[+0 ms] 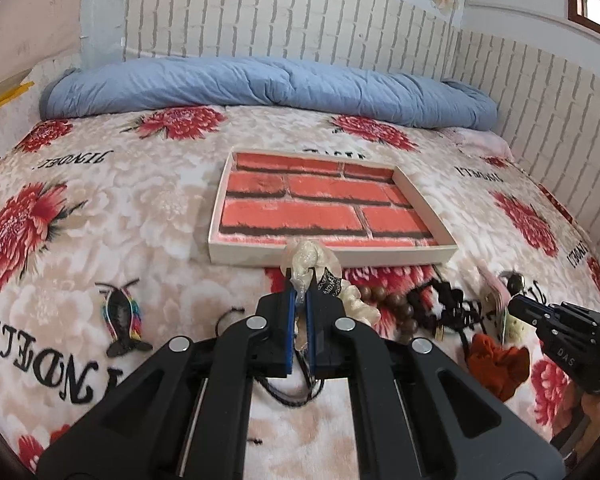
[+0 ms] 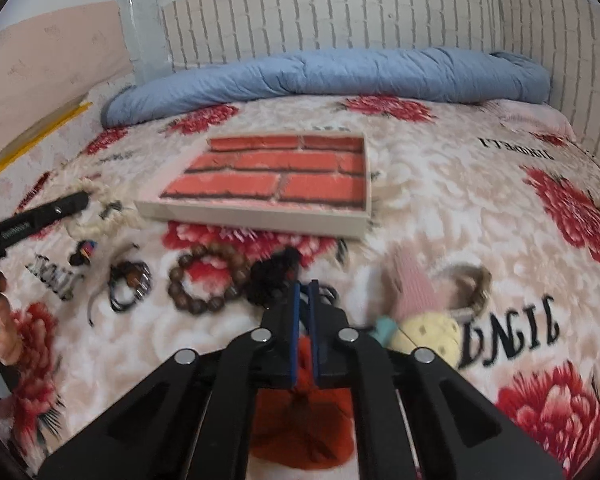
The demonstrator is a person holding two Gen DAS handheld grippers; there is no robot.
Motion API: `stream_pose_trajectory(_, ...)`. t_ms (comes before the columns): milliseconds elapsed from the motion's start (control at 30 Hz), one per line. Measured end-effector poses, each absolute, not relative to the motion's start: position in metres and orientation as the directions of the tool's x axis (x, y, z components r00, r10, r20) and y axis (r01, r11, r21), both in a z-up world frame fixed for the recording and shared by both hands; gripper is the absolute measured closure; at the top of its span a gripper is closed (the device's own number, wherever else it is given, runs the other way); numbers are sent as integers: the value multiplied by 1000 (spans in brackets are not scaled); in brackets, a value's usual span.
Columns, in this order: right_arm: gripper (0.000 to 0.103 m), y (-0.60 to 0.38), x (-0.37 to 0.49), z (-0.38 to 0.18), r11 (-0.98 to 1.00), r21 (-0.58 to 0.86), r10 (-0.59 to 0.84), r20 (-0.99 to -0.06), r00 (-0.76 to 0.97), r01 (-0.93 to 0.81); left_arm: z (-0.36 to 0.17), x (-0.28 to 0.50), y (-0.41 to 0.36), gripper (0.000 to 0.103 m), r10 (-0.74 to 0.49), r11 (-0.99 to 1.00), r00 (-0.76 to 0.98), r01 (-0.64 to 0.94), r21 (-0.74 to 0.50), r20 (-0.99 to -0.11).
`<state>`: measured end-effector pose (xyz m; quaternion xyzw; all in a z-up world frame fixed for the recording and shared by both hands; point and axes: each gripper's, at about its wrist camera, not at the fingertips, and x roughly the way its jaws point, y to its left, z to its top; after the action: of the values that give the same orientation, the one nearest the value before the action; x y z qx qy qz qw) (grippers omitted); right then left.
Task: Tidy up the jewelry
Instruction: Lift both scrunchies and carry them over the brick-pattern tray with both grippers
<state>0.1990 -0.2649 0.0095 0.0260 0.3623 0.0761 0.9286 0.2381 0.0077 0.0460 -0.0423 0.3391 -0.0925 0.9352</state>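
L wrist view alone shows a fish-shaped charm [image 1: 122, 322] lying on the floral blanket [image 1: 100, 208]. L gripper [image 1: 299, 280], angled down, pinches a cream bead bracelet [image 1: 306, 262] just before the brick-lined tray [image 1: 320, 254]. R gripper [image 2: 304, 285], angled down, fingers pressed together; what it holds I can't tell. R view alone shows wooden bead bracelet [image 2: 204, 282] whole.

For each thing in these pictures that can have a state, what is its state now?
left gripper: shut on a cream beaded bracelet in clear wrap, lifted off the bed.
right gripper: shut; whether it pinches anything is unclear.
tray: open, brick-print liner bare, nothing inside.
wooden bead bracelet: lying flat on the blanket, untouched.
orange scrunchie: lying under the right gripper.
blue quilt: rolled up by the wall.
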Motion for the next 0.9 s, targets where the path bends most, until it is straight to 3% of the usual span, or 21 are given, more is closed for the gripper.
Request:
stream_pose_trajectory(200,95,-283,179,-9,990,117,141,-695,705,-83,33,219,12,100,-197,980,740,142,-137,-643)
stream_pose_trajectory(233,90,-284,176,-10,990,119,140,-695,705,-79,32,216,12,100,-193,981,740,140,-133,-644)
stream_pose_trajectory(300,57,-287,168,-11,990,121,135,-690,711,-71,30,210,14,100,-190,982,740,139,-130,-646)
stream_pose_trajectory(567,58,-284,153,-13,990,123,137,-693,707,-71,31,194,17,100,-199,980,742,139,-143,-640)
stream_pose_trajectory(633,62,-284,155,-23,990,128,133,-718,683,-58,31,192,16,100,-199,980,743,142,-140,-639)
stream_pose_trajectory(700,82,-285,158,-34,987,155,151,-743,652,-51,32,191,15,100,-199,980,743,143,-139,-639)
stream_pose_trajectory(767,90,-286,158,-37,987,152,144,-743,653,-45,34,190,17,100,-199,980,748,143,-139,-634)
stream_pose_trajectory(900,93,-283,156,-24,989,136,136,-713,688,-54,39,190,17,100,-203,979,754,144,-144,-624)
